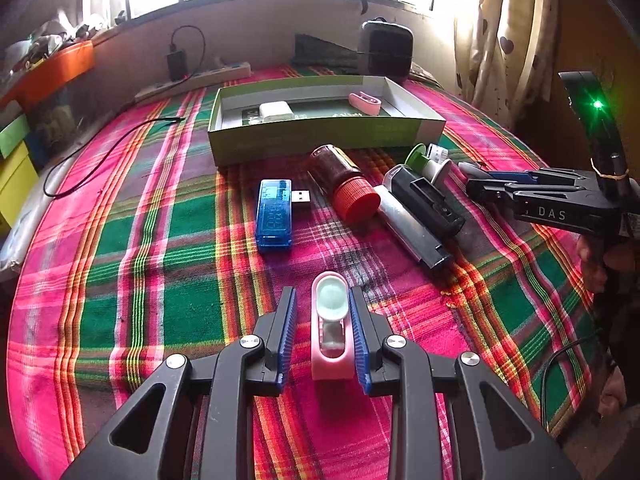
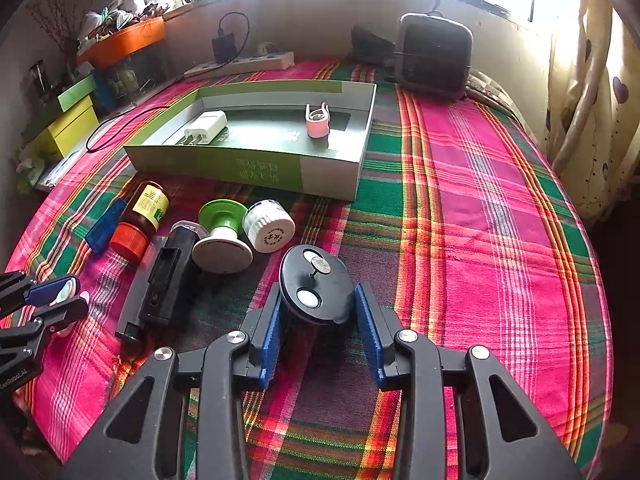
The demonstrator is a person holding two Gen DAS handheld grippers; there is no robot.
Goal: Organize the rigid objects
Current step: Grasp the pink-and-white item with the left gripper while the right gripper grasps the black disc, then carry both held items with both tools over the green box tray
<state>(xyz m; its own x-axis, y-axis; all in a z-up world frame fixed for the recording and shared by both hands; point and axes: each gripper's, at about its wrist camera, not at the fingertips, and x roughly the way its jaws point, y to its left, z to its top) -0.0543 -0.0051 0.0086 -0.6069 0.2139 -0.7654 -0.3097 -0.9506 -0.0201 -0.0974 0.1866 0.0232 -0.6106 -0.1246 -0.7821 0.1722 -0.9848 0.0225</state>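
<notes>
Pink clip (image 1: pixel 330 332) sits between left hand-held gripper (image 1: pixel 322 300) pads.

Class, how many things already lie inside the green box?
2: a white charger at the left end of the green box, a pink clip towards its right. None seems hidden.

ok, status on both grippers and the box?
Left gripper shut on pink clip. Right gripper shut on black round piece. Green box holds white charger, another pink clip. Path to box unobstructed.
</notes>
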